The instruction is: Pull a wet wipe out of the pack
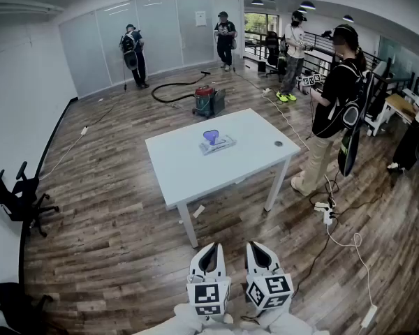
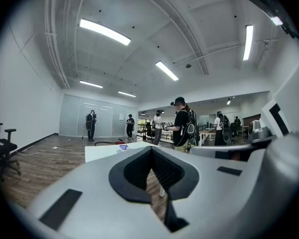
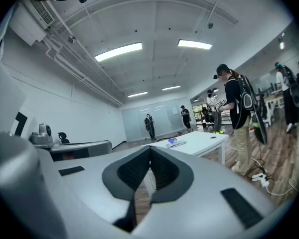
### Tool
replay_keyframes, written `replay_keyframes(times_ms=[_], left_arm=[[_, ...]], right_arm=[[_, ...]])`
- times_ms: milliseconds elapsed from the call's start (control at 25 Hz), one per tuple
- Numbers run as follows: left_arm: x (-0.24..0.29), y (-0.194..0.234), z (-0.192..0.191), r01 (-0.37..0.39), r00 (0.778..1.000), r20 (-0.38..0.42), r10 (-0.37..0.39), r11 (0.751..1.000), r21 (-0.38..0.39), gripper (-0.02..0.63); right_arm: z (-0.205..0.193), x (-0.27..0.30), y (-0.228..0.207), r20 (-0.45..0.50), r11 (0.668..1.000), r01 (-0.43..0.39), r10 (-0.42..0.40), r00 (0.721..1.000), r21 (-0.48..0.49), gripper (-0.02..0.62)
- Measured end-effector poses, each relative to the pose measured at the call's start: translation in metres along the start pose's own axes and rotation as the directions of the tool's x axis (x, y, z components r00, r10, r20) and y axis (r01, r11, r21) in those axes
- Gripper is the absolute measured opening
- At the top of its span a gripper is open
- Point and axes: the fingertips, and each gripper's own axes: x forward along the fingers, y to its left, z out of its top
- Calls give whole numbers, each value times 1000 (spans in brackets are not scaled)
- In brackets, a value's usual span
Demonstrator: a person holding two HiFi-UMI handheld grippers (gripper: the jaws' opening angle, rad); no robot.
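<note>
Down at the left, an office chair stands by the wall. Low in the head view, the left gripper has its jaws pressed together on nothing. Well ahead, the wet wipe pack lies mid-top on the white table. Just beside its twin, the right gripper is likewise closed and empty. A person stands right of the table.

The head view's bottom edge cuts off my white left gripper and white right gripper just behind their marker cubes. On the white rectangular table, a small dark round thing is too tiny to name.
</note>
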Motion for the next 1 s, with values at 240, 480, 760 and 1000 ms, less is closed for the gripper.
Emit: replay_keyframes(times_ms=[240,480,760,1000], left_arm=[[15,7,-2,-3,1000,-3,3,1000,8,0],[36,7,-6,5,1000,-7,-5,1000,-19,0],[61,11,-8,11,1000,-14,-11,999,-36,0],[87,27,-8,2,1000,-19,-3,1000,-21,0]], right_arm=[[2,16,-7,6,1000,7,-7,1000,3,9],[4,31,-21,1,1000,7,-7,1000,10,9],[6,53,-34,-5,1000,15,-15,1000,13,9],[11,83,-35,-13,1000,0,1,1000,13,9]])
